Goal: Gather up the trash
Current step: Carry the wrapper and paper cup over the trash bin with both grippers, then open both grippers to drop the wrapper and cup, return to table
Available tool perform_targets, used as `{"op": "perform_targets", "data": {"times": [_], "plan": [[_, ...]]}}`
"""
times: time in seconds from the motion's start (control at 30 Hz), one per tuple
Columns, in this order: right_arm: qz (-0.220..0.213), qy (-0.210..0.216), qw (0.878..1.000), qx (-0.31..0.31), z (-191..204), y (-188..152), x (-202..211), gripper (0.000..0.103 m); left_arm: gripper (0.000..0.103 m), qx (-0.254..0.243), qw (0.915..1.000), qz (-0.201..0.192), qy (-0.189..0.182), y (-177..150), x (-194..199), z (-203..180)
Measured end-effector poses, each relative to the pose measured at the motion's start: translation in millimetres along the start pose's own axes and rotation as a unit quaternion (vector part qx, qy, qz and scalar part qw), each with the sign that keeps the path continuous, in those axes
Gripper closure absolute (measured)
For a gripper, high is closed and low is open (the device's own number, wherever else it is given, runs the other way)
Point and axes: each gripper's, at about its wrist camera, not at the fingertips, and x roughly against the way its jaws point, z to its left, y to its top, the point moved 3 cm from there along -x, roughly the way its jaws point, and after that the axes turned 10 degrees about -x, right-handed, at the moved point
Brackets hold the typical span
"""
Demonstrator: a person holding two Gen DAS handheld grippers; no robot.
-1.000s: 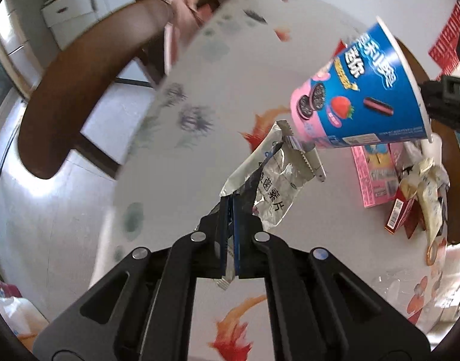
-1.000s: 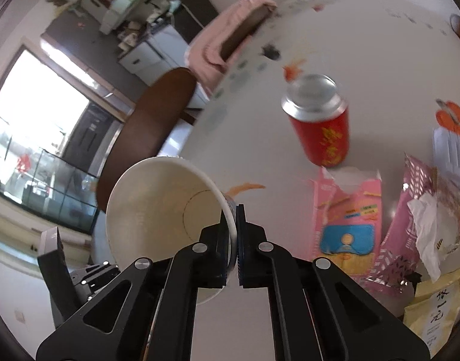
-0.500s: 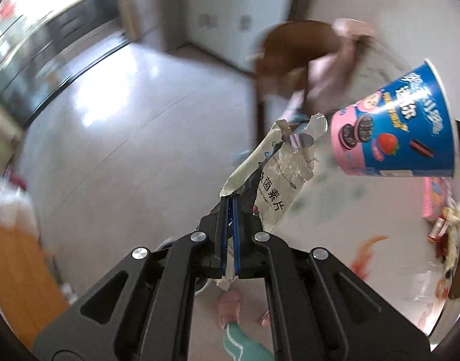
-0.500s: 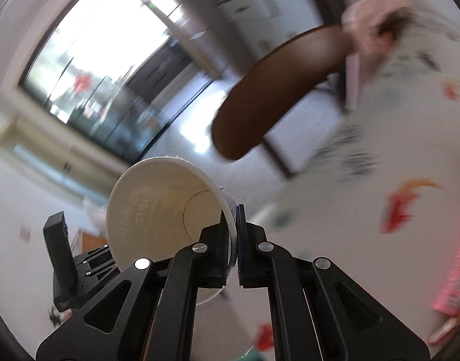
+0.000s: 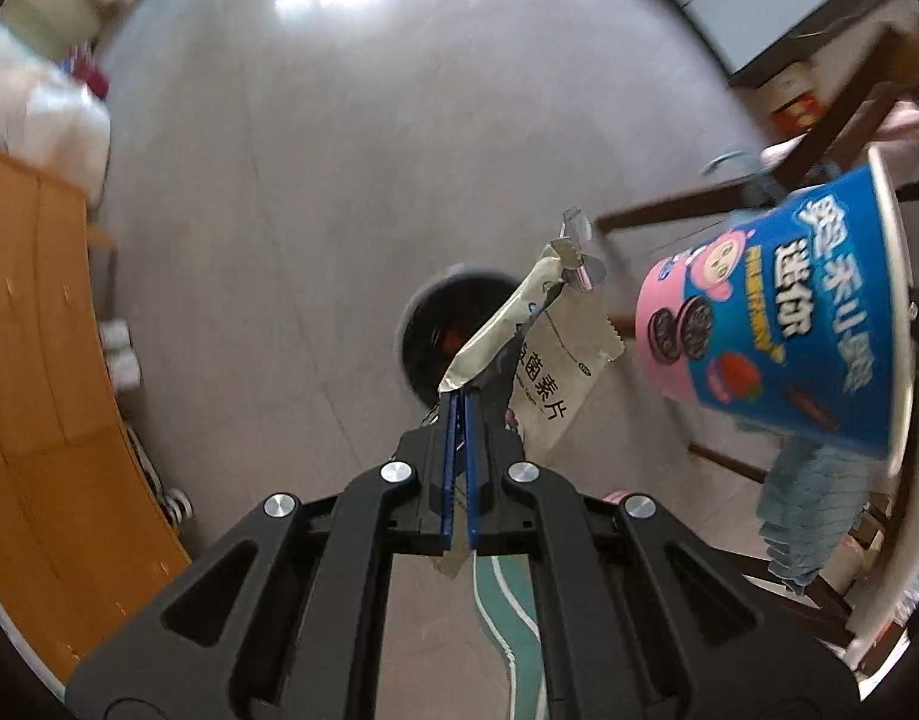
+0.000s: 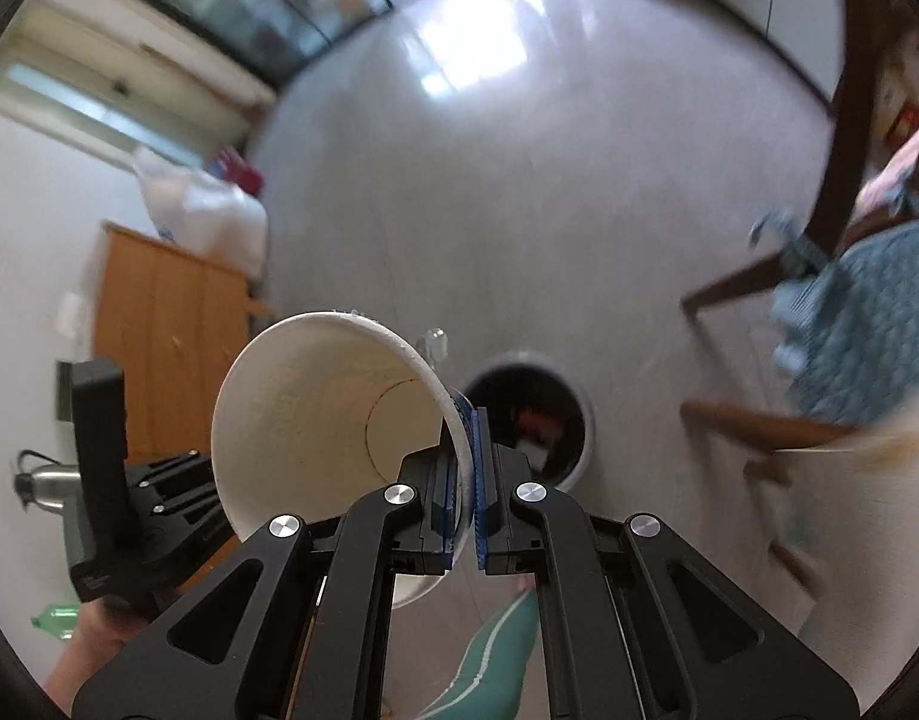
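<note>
Two pieces of trash hang above the bin [image 5: 459, 348], so this looks like the drop-off step. Nearest, the left hand-held gripper [image 5: 458, 420] is clamped narrow on a wrapper [image 5: 549, 372] over the bin's mouth. Beside it, the right hand-held gripper [image 6: 465, 450] pinches the cup [image 6: 321, 420] by its rim. Next, both likely need centring over the bin, then their jaws spread.

I see a pale glossy floor [image 6: 519, 192] catching window glare, and an orange wooden cabinet [image 6: 171, 348] against the white wall. Dark wooden chair legs [image 5: 687, 210] stand opposite.
</note>
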Motion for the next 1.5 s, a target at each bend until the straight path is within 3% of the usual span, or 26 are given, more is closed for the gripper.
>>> {"op": "perform_targets", "data": {"times": [0.23,0.43,0.53,0.57,0.6,0.63,0.73,0.93,1.13,1.2,1.27,1.37,1.5], "plan": [[0.08,-0.056,0.994,-0.057,-45.9,-16.0,-154.6,0.098,0.102,0.052,0.9948,0.087,-0.015,-9.6,-141.5,38.1],[0.109,-0.088,0.987,-0.073,-78.0,-21.3,-236.1,0.096,0.102,0.063,0.9888,0.132,-0.033,-20.7,-221.8,44.8],[0.12,-0.071,0.987,-0.078,-83.3,-21.4,-255.5,0.088,0.096,0.058,0.9861,0.151,-0.038,-22.2,-246.1,39.4],[0.122,-0.073,0.987,-0.07,-81.9,-21.9,-258.6,0.083,0.075,0.059,0.9855,0.156,-0.033,-22.5,-248.6,37.6],[0.121,-0.074,0.988,-0.065,-79.3,-22.4,-257.0,0.074,0.047,0.063,0.9856,0.154,-0.032,-21.7,-248.8,35.2],[0.118,-0.076,0.988,-0.06,-80.0,-22.0,-255.0,0.062,0.038,0.064,0.9873,0.143,-0.025,-20.5,-245.1,35.7],[0.1,-0.08,0.99,-0.054,-80.0,-18.1,-242.1,0.052,0.035,0.07,0.9888,0.129,-0.028,-20.4,-230.0,38.2],[0.058,-0.039,0.996,-0.054,-61.7,-5.5,-177.6,0.05,0.035,0.08,0.9916,0.099,-0.027,-23.4,-178.4,40.1],[-0.006,0.049,0.999,-0.002,-1.1,-3.9,-44.0,0.049,0.035,0.066,0.9975,0.027,0.006,-25.4,-56.1,37.9],[-0.041,0.068,0.997,0.014,11.6,-5.5,11.0,0.038,0.035,0.046,0.9989,-0.002,0.011,-20.6,-4.1,25.6],[-0.088,0.087,0.992,0.014,11.5,-8.1,75.4,0.033,0.034,0.012,0.9993,-0.033,0.012,-10.0,46.2,5.1],[-0.142,0.096,0.985,-0.006,-8.2,-14.8,151.0,0.031,0.028,-0.069,0.9959,-0.057,-0.014,10.8,111.4,-43.7],[-0.232,0.072,0.968,-0.068,-72.8,-43.7,255.8,0.026,0.022,-0.158,0.9786,-0.129,-0.024,34.6,191.5,-123.0]]}}
